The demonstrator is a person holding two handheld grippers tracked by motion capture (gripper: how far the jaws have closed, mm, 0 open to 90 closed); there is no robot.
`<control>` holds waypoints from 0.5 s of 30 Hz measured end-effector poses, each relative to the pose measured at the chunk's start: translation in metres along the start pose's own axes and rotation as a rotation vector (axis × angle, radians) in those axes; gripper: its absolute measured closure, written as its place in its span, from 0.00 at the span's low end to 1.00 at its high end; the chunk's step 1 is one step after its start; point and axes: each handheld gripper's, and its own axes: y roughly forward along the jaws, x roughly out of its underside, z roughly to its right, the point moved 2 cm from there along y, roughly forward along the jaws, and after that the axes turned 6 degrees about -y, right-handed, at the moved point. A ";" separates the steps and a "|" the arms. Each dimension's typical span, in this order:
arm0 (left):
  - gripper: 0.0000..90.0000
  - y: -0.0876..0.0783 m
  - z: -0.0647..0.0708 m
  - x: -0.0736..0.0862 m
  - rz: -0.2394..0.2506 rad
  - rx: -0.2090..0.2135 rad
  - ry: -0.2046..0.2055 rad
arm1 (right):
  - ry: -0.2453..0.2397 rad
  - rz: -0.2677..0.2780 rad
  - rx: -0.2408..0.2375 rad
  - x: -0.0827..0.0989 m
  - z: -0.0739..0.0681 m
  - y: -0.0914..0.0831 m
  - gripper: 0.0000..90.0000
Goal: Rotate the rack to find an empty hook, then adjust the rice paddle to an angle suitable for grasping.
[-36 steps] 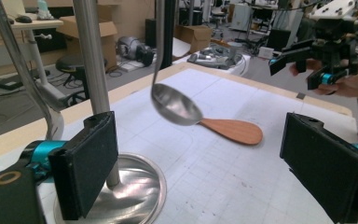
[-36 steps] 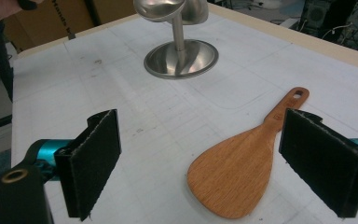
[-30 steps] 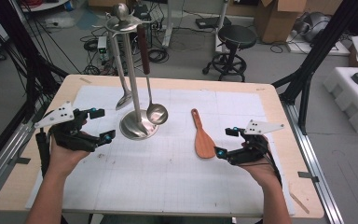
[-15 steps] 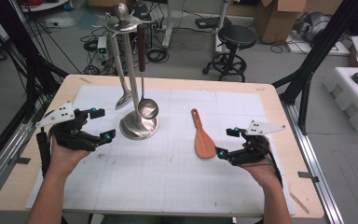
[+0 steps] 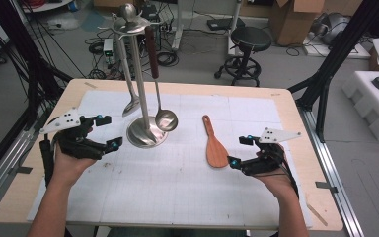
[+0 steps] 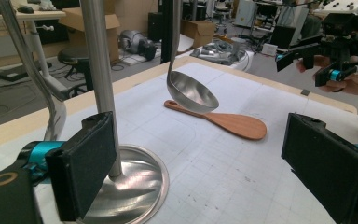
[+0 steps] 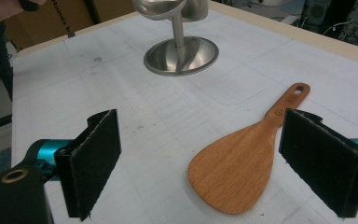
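Note:
A steel utensil stand (image 5: 147, 132) rises left of the white mat's middle. A ladle (image 5: 166, 120) and a second spoon (image 5: 131, 106) hang from its top. Flat on the mat to its right lies a wooden spatula (image 5: 215, 148), handle pointing away. My left gripper (image 5: 109, 131) is open just left of the stand's base (image 6: 126, 186), nothing between its jaws; the ladle (image 6: 191, 93) and spatula (image 6: 228, 122) lie beyond. My right gripper (image 5: 239, 151) is open just right of the spatula blade (image 7: 242, 163), which lies between and ahead of its jaws, untouched.
The mat covers most of a wooden table (image 5: 296, 148). Behind the table stand a black stool (image 5: 246, 37), cardboard boxes (image 5: 288, 19) and floor cables. Black frame posts (image 5: 325, 74) flank the table. White foam blocks (image 5: 375, 98) sit to the right.
The hanging ladle swings: its bowl went left toward the pole and is back to the right now. Both grippers have stayed about where they were.

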 end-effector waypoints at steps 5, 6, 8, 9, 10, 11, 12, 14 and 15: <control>0.12 -0.001 0.000 0.000 0.000 -0.002 0.002 | 0.001 -0.005 -0.004 0.000 0.000 0.001 0.13; 0.12 -0.001 0.001 0.000 0.000 -0.001 0.002 | 0.003 -0.004 -0.003 0.000 0.000 0.001 0.13; 0.12 -0.001 0.001 0.000 -0.004 0.003 0.007 | -0.003 -0.001 -0.001 0.000 0.001 0.001 0.13; 0.12 -0.001 0.001 0.000 -0.006 0.002 0.009 | 0.000 -0.001 -0.001 0.000 0.000 0.001 0.13; 0.12 0.000 0.001 0.000 -0.007 -0.001 0.009 | 0.002 -0.001 -0.003 0.000 0.000 0.001 0.13; 0.12 0.000 0.001 0.000 -0.008 0.002 0.009 | -0.003 -0.001 -0.001 0.001 0.001 0.001 0.13; 0.12 0.000 0.001 0.000 -0.008 0.002 0.009 | -0.001 0.000 -0.002 0.001 0.001 0.001 0.13; 0.12 -0.001 0.001 0.000 -0.004 0.002 0.012 | 0.000 0.001 -0.002 0.000 0.001 0.000 0.13; 0.12 -0.001 0.001 0.000 0.001 0.005 0.008 | 0.002 0.002 0.000 0.000 0.001 0.000 0.13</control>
